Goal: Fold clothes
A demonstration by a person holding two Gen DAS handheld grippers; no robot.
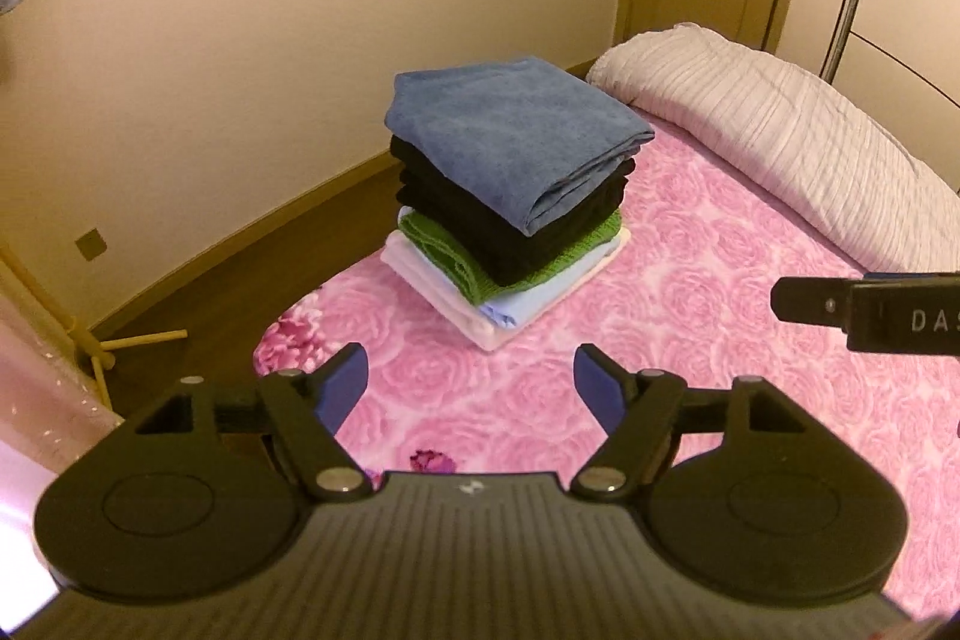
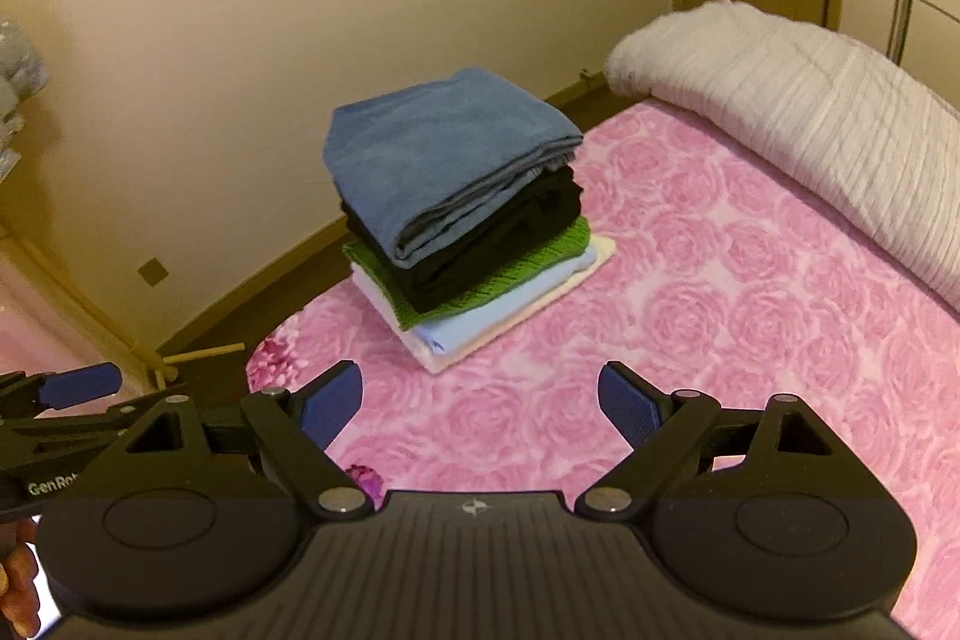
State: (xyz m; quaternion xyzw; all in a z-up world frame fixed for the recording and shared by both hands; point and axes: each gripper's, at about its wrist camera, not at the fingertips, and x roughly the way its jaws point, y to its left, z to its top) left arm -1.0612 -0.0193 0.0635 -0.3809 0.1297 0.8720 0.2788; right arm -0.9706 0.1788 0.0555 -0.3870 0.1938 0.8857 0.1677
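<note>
Currently: my left gripper (image 1: 471,385) and right gripper (image 2: 480,400) both spread, empty | folded clothes stack (image 1: 510,202) ahead of both on bed (image 1: 690,340) | no loose garment visible

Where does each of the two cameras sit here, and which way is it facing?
Left wrist: sits on the left gripper, looks forward over the pink bedsheet at the folded stack; its own open fingers show, plus the right gripper's tip at the right edge.
Right wrist: sits on the right gripper, faces the same stack; its open fingers show, with the left gripper and part of a hand at lower left.
Shared: stack, bedsheet, white duvet, wall, door.
</note>
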